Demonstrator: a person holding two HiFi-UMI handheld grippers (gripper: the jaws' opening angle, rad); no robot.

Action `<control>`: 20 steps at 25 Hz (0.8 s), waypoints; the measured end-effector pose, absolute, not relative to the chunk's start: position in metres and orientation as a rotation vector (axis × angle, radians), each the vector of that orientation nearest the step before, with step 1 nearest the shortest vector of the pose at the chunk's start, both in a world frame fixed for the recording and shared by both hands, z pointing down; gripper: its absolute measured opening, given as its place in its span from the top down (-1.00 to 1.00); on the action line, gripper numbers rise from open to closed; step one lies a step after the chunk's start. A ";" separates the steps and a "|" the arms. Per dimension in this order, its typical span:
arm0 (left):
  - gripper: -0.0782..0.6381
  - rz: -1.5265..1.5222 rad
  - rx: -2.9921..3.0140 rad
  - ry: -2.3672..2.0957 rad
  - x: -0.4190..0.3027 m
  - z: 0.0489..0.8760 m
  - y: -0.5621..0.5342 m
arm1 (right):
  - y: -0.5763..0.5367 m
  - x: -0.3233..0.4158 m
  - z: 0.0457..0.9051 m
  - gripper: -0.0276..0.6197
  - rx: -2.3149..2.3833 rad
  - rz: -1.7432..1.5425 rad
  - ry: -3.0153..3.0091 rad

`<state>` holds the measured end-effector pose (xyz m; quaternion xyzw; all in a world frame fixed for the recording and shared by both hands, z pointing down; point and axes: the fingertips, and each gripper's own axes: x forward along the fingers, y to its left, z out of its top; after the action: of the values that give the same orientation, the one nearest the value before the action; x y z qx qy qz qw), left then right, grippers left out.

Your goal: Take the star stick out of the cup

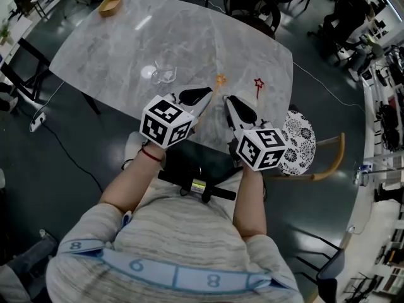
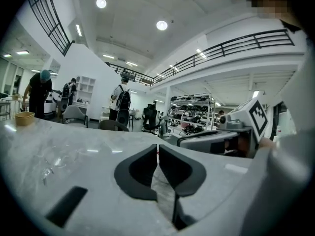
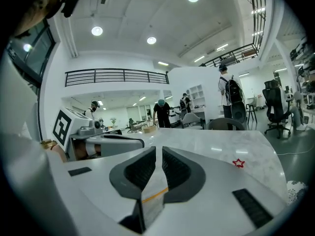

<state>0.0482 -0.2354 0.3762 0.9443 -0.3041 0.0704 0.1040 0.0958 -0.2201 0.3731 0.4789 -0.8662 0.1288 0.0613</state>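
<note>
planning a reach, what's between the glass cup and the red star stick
An orange star stick sits between them, as the head view shows.

Counts at the table (image 1: 95, 55)
Two grippers, left (image 1: 210, 94) and right (image 1: 229, 101); two star sticks, orange (image 1: 220, 79) and red (image 1: 258, 83); one cup (image 1: 165, 73); one bowl (image 1: 110, 5).

cup (image 1: 165, 72): on the table (image 1: 95, 49), near its middle
star stick (image 1: 257, 83): on the table, right of the cup
basket (image 1: 110, 4): table's far left corner

The star stick (image 1: 258, 83) is red, the table (image 1: 95, 55) grey-veined marble, the cup (image 1: 165, 73) clear.
</note>
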 end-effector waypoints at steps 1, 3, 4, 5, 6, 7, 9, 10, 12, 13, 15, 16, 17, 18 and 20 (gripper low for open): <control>0.71 0.193 2.794 -0.885 0.049 0.375 -0.229 | -0.216 0.095 0.373 0.79 1.446 0.384 -2.627; 0.73 0.160 2.809 -0.864 0.052 0.372 -0.217 | -0.206 0.094 0.372 0.80 1.440 0.379 -2.641; 0.73 0.142 2.814 -0.856 0.053 0.371 -0.211 | -0.201 0.093 0.372 0.82 1.437 0.377 -2.646; 0.73 0.126 2.817 -0.848 0.054 0.371 -0.206 | -0.197 0.093 0.372 0.83 1.435 0.373 -2.649; 0.74 0.110 2.817 -0.842 0.055 0.372 -0.201 | -0.192 0.092 0.373 0.84 1.433 0.367 -2.649; 0.74 0.096 2.814 -0.837 0.055 0.372 -0.198 | -0.188 0.092 0.373 0.85 1.432 0.362 -2.649; 0.74 0.069 2.804 -0.828 0.055 0.374 -0.192 | -0.181 0.091 0.375 0.88 1.426 0.360 -2.645; 0.74 0.056 2.798 -0.825 0.055 0.375 -0.189 | -0.178 0.091 0.377 0.88 1.424 0.362 -2.641; 0.74 0.040 2.791 -0.824 0.056 0.376 -0.185 | -0.173 0.091 0.380 0.89 1.423 0.369 -2.635; 0.74 0.037 2.791 -0.825 0.056 0.377 -0.183 | -0.171 0.091 0.381 0.89 1.424 0.373 -2.635; 0.74 0.027 2.794 -0.827 0.056 0.375 -0.181 | -0.168 0.091 0.381 0.89 1.427 0.382 -2.642; 0.74 0.020 2.796 -0.829 0.056 0.374 -0.180 | -0.166 0.091 0.380 0.88 1.428 0.386 -2.646; 0.74 0.011 2.800 -0.831 0.055 0.371 -0.179 | -0.165 0.091 0.379 0.89 1.430 0.389 -2.651; 0.74 0.000 2.806 -0.833 0.054 0.369 -0.178 | -0.165 0.091 0.379 0.89 1.435 0.388 -2.657; 0.74 -0.024 2.821 -0.834 0.052 0.366 -0.177 | -0.164 0.091 0.378 0.89 1.458 0.375 -2.675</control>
<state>0.0519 -0.1773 0.3662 0.9541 -0.2822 -0.0080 0.0997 0.0907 -0.1642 0.3778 0.4746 -0.8709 0.1220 0.0362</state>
